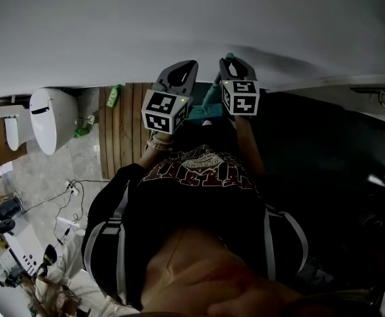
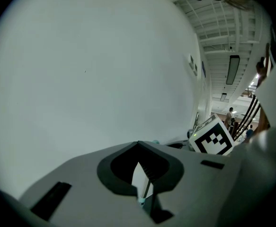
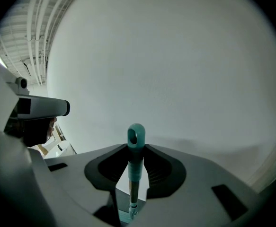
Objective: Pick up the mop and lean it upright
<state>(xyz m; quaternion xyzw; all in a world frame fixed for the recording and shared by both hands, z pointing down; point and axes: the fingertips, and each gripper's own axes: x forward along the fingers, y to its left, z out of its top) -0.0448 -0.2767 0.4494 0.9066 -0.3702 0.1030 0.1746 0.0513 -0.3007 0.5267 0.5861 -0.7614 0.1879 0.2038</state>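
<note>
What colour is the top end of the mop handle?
Teal. The mop handle shows best in the right gripper view, standing between the jaws.

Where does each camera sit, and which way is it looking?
Head view: on the person's head, looking steeply down: chest, left gripper, right gripper.
Left gripper view: rides that gripper, facing the white wall; its own fingers show.
Right gripper view: likewise, with the mop handle between its fingers.
Shared: both gripper views face the wall.

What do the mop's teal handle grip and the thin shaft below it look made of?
Handle grip: teal, matte, moulded with a hanging eye at the tip, so likely plastic or rubber. Shaft: thin, darker, with a faint sheen, so probably metal, though the dim light leaves it open.
</note>
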